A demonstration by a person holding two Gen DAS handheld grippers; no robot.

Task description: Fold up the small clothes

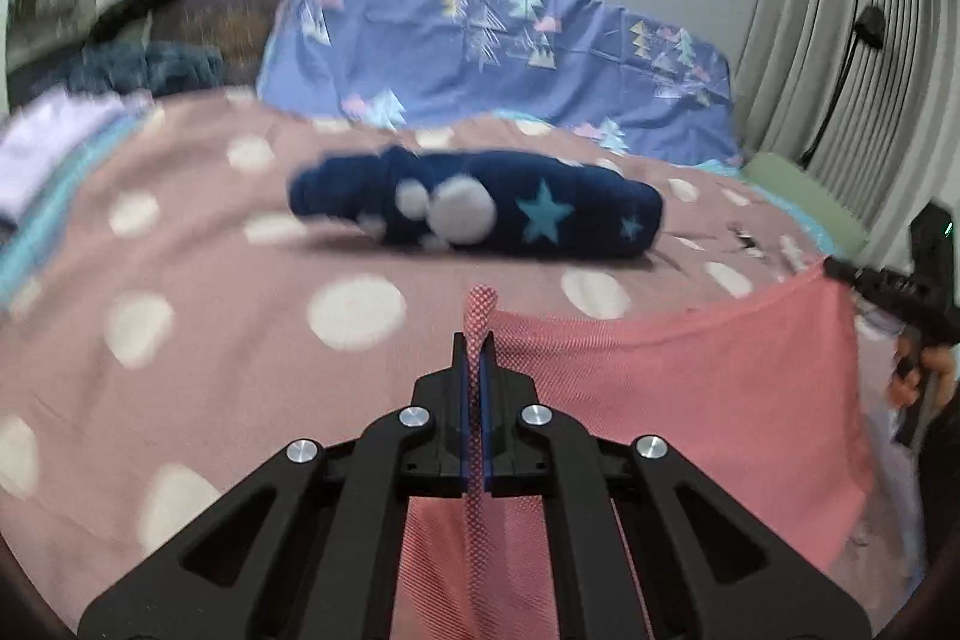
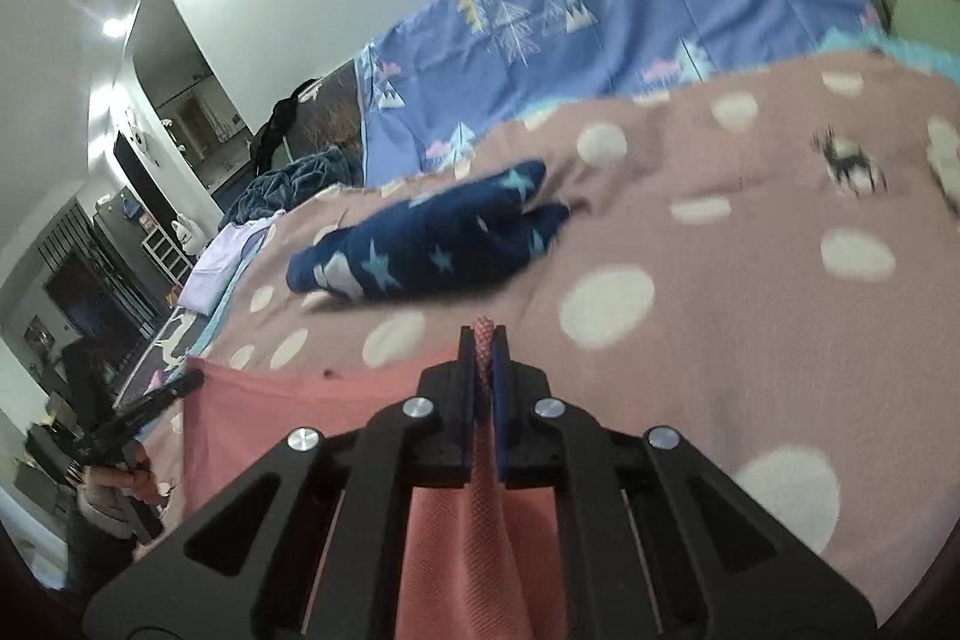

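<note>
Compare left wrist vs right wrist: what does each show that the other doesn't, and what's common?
Left wrist only: grey pleated curtain at right, with a black cable hanging against it.

Right wrist only: the room beyond the bed, with dark shelving at far left and a small deer motif on the spread.

Both: each hand-held gripper, left hand-held gripper and right hand-held gripper, shut on the pink woven cloth stretched between them; the rolled navy star-print garment on the pink polka-dot bedspread; the blue tree-print sheet behind.
</note>
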